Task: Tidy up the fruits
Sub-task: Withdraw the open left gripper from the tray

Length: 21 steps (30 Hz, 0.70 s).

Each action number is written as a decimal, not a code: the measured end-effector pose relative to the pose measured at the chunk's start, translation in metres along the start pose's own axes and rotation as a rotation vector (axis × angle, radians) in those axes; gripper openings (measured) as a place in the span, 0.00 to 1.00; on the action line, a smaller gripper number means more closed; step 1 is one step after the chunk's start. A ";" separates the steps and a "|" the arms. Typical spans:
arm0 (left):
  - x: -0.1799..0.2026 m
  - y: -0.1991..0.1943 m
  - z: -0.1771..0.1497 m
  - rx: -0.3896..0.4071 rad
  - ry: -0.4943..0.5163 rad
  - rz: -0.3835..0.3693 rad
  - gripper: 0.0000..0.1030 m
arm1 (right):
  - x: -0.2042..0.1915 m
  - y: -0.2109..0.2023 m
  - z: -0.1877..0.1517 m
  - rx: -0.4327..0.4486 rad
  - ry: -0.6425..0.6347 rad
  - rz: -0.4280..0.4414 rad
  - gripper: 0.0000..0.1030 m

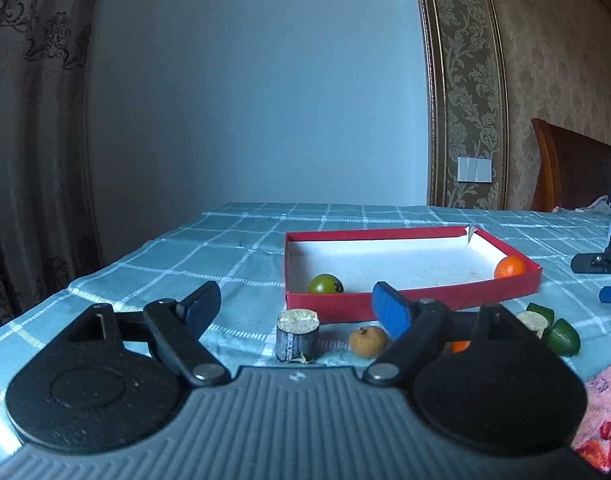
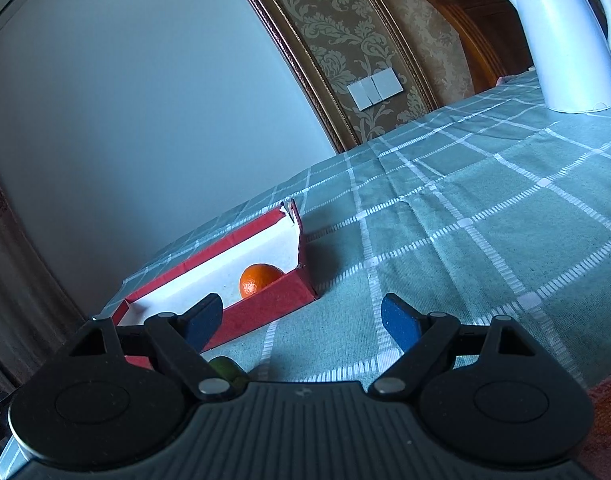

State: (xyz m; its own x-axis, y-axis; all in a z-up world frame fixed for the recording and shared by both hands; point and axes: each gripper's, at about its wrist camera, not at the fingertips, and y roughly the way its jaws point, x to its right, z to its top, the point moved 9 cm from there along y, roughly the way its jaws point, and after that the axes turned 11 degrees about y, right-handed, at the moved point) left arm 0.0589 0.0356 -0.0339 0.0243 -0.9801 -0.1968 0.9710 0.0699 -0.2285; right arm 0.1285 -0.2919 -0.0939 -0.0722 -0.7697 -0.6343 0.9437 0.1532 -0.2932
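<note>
A shallow red box (image 1: 409, 300) with a white floor lies on the checked tablecloth. Inside it sit a green tomato (image 1: 325, 284) at the near left corner and an orange fruit (image 1: 510, 267) at the right end. My left gripper (image 1: 295, 308) is open in front of the box, nothing between its blue pads. Below its gap stand a sugarcane stub (image 1: 297, 335) and a brown longan (image 1: 367, 342). Green lime pieces (image 1: 561, 336) and another cane piece (image 1: 532, 321) lie to the right. My right gripper (image 2: 301, 322) is open over bare cloth beside the box (image 2: 265, 308), where the orange fruit (image 2: 259, 279) shows.
A white kettle (image 2: 561, 36) stands at the far right of the table. A wooden headboard (image 1: 569, 168) rises behind. The other gripper's black body (image 1: 597, 262) shows at the right edge. A patterned red cloth (image 1: 609, 412) lies at the near right. Curtains hang on the left.
</note>
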 end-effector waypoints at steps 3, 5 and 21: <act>-0.002 0.007 -0.007 -0.007 0.015 0.049 0.80 | 0.000 -0.001 0.000 0.006 0.001 0.002 0.84; -0.002 0.011 -0.014 -0.026 0.014 0.049 0.80 | 0.001 -0.002 0.001 0.010 0.005 0.001 0.84; -0.031 0.023 -0.035 -0.011 -0.090 0.097 0.88 | 0.000 0.001 -0.001 -0.010 -0.006 -0.007 0.84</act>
State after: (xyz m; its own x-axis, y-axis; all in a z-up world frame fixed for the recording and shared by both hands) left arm 0.0719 0.0741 -0.0665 0.1395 -0.9813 -0.1323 0.9605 0.1666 -0.2230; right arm 0.1290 -0.2914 -0.0944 -0.0767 -0.7741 -0.6284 0.9400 0.1540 -0.3045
